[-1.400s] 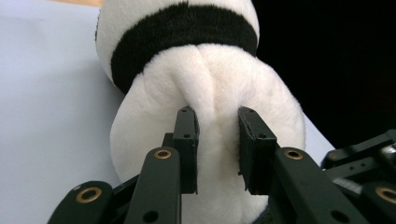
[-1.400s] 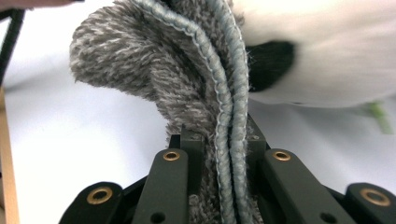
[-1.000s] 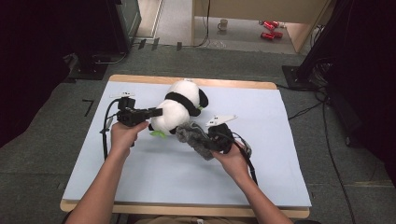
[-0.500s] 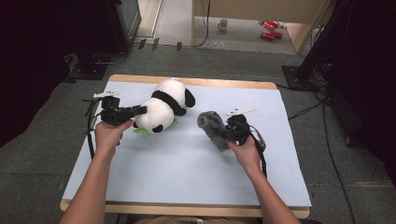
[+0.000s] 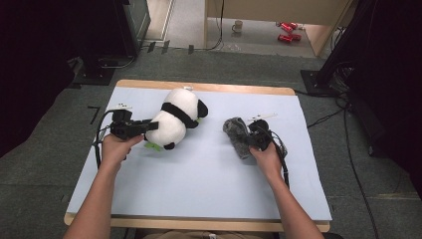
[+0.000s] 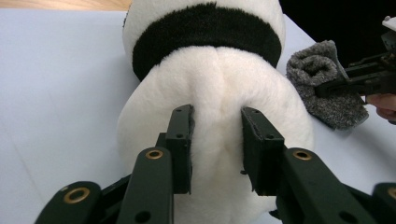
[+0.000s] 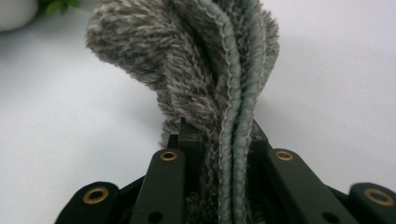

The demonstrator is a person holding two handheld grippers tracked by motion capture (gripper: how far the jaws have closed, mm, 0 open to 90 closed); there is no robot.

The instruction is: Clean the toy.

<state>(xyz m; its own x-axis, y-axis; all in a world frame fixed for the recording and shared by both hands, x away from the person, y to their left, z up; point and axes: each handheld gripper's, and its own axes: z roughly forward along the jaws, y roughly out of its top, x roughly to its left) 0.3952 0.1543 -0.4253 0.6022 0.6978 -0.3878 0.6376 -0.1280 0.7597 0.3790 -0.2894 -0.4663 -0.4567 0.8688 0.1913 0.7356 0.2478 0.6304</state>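
A black-and-white plush panda [image 5: 176, 119] lies on the pale blue mat [image 5: 199, 184], left of centre. My left gripper [image 5: 149, 125] reaches it from the left. In the left gripper view its pads still pinch the white rear of the panda [image 6: 215, 93], and the jaws of this gripper [image 6: 216, 140] have just been opening. A grey fuzzy sock [image 5: 235, 130] rests on the mat right of centre. My right gripper [image 5: 248, 140] is shut on its cuff end. In the right gripper view the sock [image 7: 187, 60] rises folded from between the jaws [image 7: 217, 135].
A small green leaf piece [image 5: 152, 146] pokes out under the panda. The mat covers a wooden table whose edge [image 5: 199, 87] shows at the back. A mug [image 5: 238, 25] and red cans [image 5: 286, 31] sit on the floor beyond. Cables [image 5: 348, 149] run along the right.
My hands have drawn apart. The left one carried the panda leftward and down onto the mat. The right one took the sock to the right, away from the panda.
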